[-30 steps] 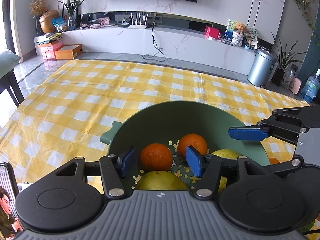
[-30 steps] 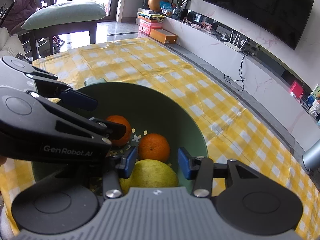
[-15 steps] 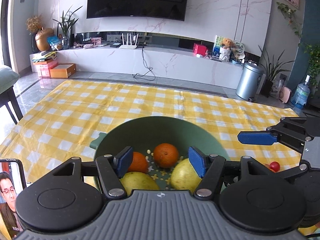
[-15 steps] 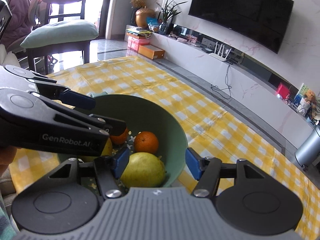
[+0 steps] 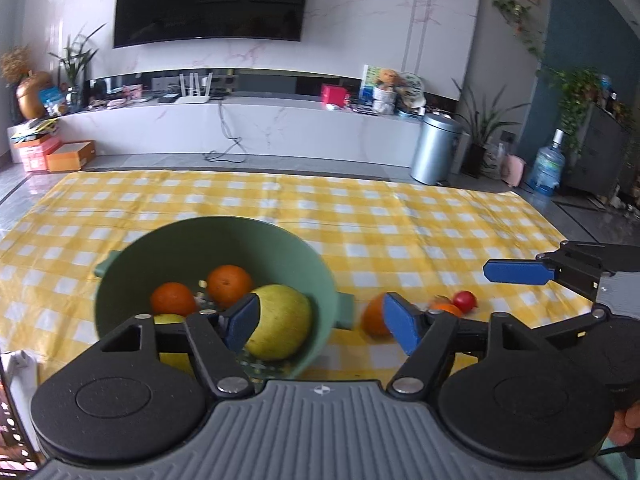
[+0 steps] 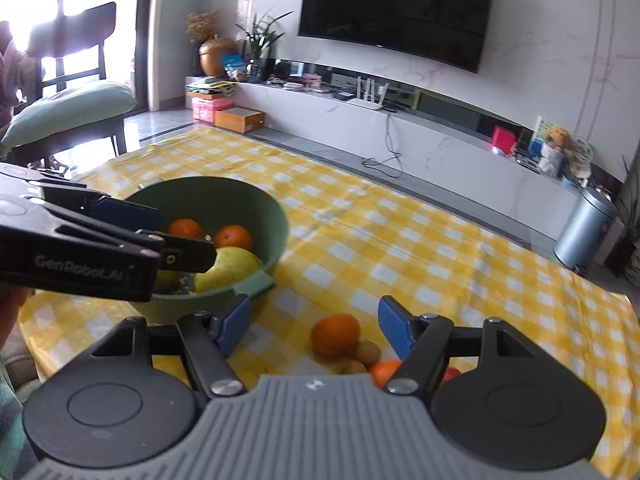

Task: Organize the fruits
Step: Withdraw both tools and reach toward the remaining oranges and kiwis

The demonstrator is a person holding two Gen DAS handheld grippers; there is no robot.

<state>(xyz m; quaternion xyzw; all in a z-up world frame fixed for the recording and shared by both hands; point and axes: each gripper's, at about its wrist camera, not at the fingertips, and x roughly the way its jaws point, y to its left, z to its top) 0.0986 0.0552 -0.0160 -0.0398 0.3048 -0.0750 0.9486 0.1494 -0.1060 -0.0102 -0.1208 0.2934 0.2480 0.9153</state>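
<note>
Holding: nothing in either hand-held gripper; both hang above the surface (image 5: 400, 216), which is covered by a yellow and white checked cloth.
Left hand-held gripper (image 5: 320, 320): jaws wide and just been opening, blue pads apart; the right rim of the bowl sits in the gap from this view, no pad pressing on anything.
Right hand-held gripper (image 6: 314, 324): jaws wide and just been opening, nothing clamped; 1 loose orange shows in the gap below it, untouched.
Bowl (image 5: 132, 256): green, with small side handles, standing toward the near left part of the surface.
Fruit in the bowl: 2 oranges (image 5: 230, 284) at the back of the bowl, 1 large yellow-green pear (image 5: 284, 326) against its right wall, and another yellow-green fruit (image 5: 168, 319) mostly hidden behind the left finger.
Fruit outside the bowl: a small pile near the near edge of the surface, just right of the bowl; it holds 1 loose orange (image 6: 335, 334), 2 small brown fruits (image 6: 368, 352) touching it, a second orange piece (image 6: 382, 372) partly hidden by the right finger, and 1 small red fruit (image 5: 465, 301).
Gap between bowl and pile: bare cloth, the 2 groups apart.
Far half of the surface: only cloth.
Beyond the far edge: a low white cabinet (image 5: 240, 132) and a dark wall screen (image 5: 212, 0).
</note>
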